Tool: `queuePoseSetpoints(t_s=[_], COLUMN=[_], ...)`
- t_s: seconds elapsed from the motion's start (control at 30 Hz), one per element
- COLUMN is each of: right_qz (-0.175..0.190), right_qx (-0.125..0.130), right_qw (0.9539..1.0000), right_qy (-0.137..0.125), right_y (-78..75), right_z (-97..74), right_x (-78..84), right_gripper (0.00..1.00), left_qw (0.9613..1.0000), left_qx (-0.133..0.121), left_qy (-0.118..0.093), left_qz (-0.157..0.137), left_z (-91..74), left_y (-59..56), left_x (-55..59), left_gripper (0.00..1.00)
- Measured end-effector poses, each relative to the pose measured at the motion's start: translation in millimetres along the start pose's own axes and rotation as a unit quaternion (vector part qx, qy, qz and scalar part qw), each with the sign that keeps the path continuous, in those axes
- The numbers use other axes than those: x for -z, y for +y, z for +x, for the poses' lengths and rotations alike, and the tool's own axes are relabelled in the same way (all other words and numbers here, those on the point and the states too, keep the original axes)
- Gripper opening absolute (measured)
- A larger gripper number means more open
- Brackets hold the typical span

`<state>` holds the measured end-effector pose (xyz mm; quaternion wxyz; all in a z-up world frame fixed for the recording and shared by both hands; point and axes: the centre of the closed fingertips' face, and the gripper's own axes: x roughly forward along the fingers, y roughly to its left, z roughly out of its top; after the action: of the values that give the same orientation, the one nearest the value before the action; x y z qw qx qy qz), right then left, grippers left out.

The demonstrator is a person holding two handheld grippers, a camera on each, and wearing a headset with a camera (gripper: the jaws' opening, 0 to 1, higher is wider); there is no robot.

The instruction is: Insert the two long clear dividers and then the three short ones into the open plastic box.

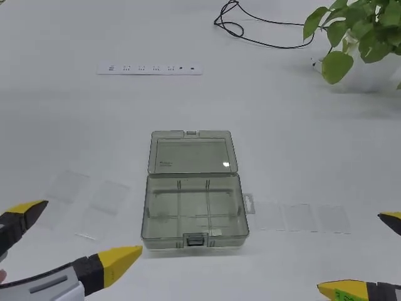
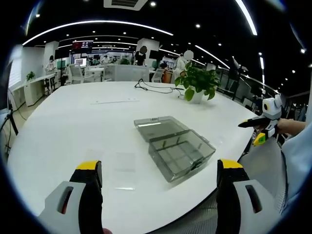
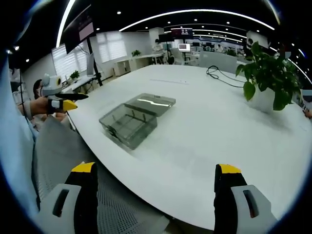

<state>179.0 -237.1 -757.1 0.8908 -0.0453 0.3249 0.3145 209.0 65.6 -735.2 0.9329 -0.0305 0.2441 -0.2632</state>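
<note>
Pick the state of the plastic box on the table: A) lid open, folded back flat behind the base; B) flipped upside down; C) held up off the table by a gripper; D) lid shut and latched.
A: the plastic box sits upright on the white table with its lid laid back flat behind the base.

Grey left tool (image 2: 159,165), right tool (image 3: 156,168), yellow-tipped jaws, blue sleeve (image 2: 298,151)

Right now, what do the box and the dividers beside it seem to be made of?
Box: likely hard plastic, smoke-tinted and glossy; its inner ribs show through the walls, and the lid glints. Dividers: probably thin clear plastic; only faint edges show.
</note>
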Motion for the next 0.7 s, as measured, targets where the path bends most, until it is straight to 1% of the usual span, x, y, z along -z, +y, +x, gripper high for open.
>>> queuePoseSetpoints(t_s=[0.03,0.13,0.43,0.53,0.7], right_qz=[-0.002,-0.002,0.003,0.002,0.005], right_qx=[0.000,0.002,-0.004,-0.006,-0.006], right_qw=[1.0000,1.0000,1.0000,1.0000,1.0000], right_qy=[0.001,0.003,0.005,0.007,0.006], right_y=[0.3,0.4,4.0,4.4,4.2], right_z=[0.6,2.6,5.2,5.4,6.1], right_x=[0.3,1.4,2.0,1.5,-0.7], right_gripper=[1.00,1.00,1.00,1.00,1.00], left_qw=[1.0000,1.0000,1.0000,1.0000,1.0000], left_qx=[0.002,0.004,-0.003,0.000,0.000], left_qy=[0.002,0.005,0.003,0.007,0.009], left_qz=[0.002,0.002,-0.002,0.004,0.004], left_z=[0.2,0.7,-1.1,-1.8,-0.7], left_y=[-2.1,-3.2,2.7,1.6,2.9], left_x=[1.0,2.4,-0.7,-0.9,-2.4], left_gripper=[1.00,1.00,1.00,1.00,1.00])
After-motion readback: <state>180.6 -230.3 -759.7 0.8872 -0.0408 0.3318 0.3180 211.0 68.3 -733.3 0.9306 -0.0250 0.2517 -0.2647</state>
